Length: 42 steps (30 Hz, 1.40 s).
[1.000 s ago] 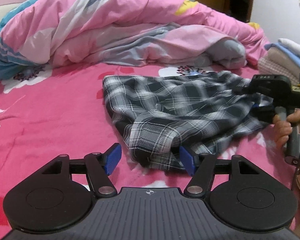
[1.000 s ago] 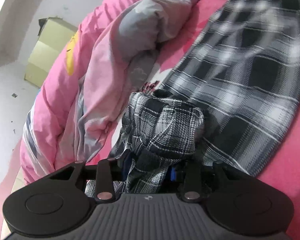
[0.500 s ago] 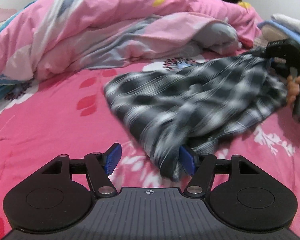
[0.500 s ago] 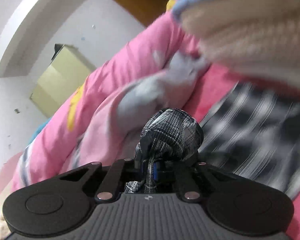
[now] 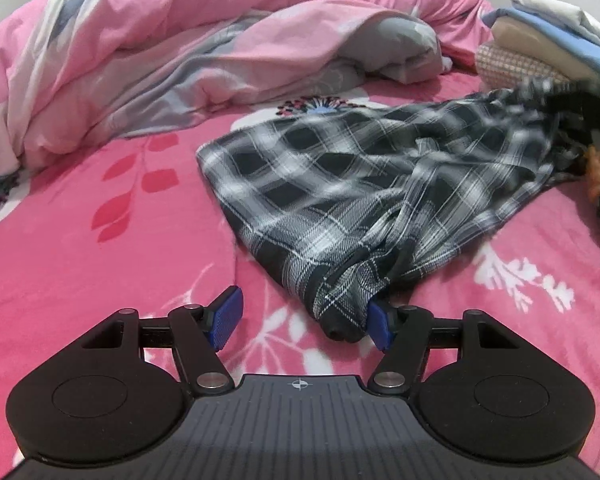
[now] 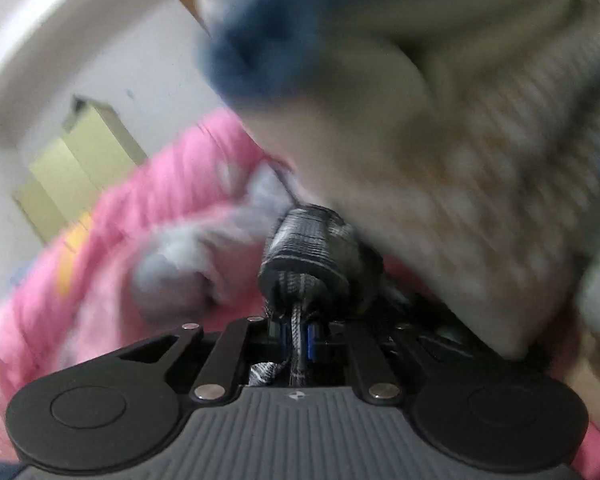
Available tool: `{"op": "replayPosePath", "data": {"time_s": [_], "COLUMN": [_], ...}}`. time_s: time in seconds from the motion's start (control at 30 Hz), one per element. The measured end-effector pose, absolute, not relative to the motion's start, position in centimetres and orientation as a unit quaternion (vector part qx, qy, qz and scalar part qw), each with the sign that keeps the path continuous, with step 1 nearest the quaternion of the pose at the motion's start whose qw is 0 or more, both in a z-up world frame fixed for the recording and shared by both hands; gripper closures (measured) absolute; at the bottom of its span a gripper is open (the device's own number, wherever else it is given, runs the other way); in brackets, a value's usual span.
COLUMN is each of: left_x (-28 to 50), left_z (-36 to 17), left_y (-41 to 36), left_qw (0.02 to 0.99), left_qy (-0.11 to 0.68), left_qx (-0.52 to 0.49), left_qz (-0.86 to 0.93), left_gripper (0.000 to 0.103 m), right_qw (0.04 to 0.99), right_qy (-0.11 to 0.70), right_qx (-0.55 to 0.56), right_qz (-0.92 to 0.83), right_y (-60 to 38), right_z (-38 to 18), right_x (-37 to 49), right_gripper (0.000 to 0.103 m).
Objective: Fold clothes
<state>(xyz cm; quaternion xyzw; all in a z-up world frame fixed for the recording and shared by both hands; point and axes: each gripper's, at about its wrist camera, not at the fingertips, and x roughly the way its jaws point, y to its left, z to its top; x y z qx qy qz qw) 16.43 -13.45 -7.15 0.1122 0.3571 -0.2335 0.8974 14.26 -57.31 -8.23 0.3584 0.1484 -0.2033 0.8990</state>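
Since the earlier frame, the plaid garment has been drawn out from a squarish heap into a stretched shape, and the folded stack now fills far more of the right wrist view. In the left wrist view the garment lies on the pink bedsheet at frame centre, its long axis running from the lower centre to the upper right edge. Its near end tapers to a bunched corner touching the inner face of the right-hand blue pad of the left gripper; the opposite pad stands clear of the cloth, so these tongs are open and grip nothing. The far end rises toward the upper right, where a hand and dark hardware appear blurred at the frame edge. In the right wrist view, the right gripper is nearly closed on a thin fold of the same plaid cloth, its jaws opening slightly, with a rolled bunch standing just beyond the fingertips. No containers are in view. A crumpled pink duvet occupies the upper left. A folded stack of laundry sits at upper right, just beyond the garment's far end.
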Motion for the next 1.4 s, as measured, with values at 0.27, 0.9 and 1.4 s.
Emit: {"op": "replayPosePath", "data": {"time_s": [0.27, 0.9, 1.4], "left_x": [16.9, 31.2, 33.0], "left_z": [-5.9, -8.9, -11.3], "left_y": [-8.2, -7.0, -6.2], "left_qw": [0.891, 0.837, 0.832], "left_qy": [0.383, 0.439, 0.407], "left_qx": [-0.005, -0.229, -0.299], "left_qz": [-0.244, -0.232, -0.229], "left_gripper": [0.033, 0.042, 0.099], "right_qw": [0.876, 0.941, 0.934], "right_qy": [0.197, 0.197, 0.241], "right_qx": [0.383, -0.213, -0.237], "right_qz": [-0.218, 0.175, 0.118], "right_y": [-56.0, -22.3, -22.4], "right_z": [-8.3, -4.5, -8.0], "right_x": [11.0, 9.1, 10.7], "right_gripper": [0.048, 0.004, 0.099]}}
